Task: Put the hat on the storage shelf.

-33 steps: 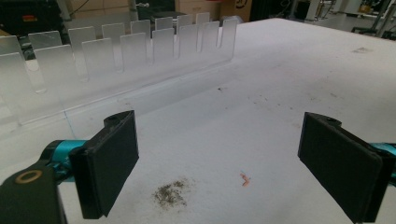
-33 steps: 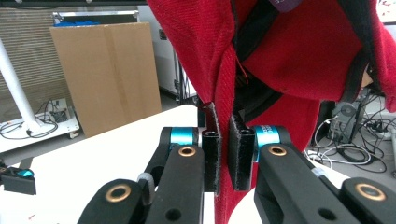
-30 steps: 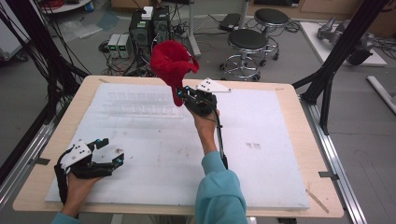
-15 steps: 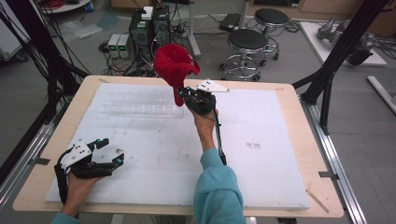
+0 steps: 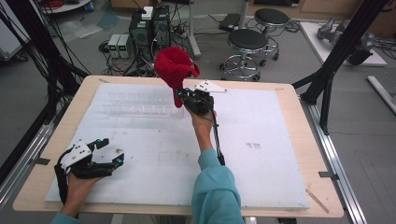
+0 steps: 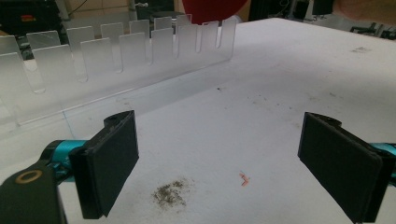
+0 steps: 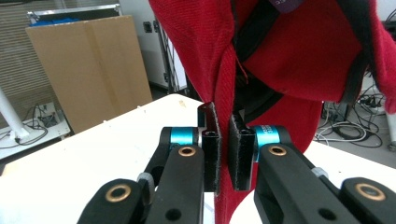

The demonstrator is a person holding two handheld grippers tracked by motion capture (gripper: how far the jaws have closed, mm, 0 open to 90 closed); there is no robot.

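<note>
Red cap (image 5: 173, 67) is held aloft over the table's (image 5: 280, 154) far edge, pinched by a fold of its brim in the right gripper (image 5: 186, 95), jaws clamped on fabric. Soft red cloth, dark inner band seen. Carry step judged in hand; next, lowering onto the clear slotted rack (image 5: 140, 103) is likely needed. Left gripper (image 5: 108, 150) rests spread, empty, near corner.

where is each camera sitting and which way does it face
High view: above the person's side, looking forward and down on the table; both forearms, left gripper, right gripper holding the red cloth.
Left gripper view: on the left gripper, low over the table toward the clear slotted rack; jaws apart.
Right gripper view: on the right gripper, facing the room; jaws pinch the cloth.
Shared: cloth, rack, table.
</note>
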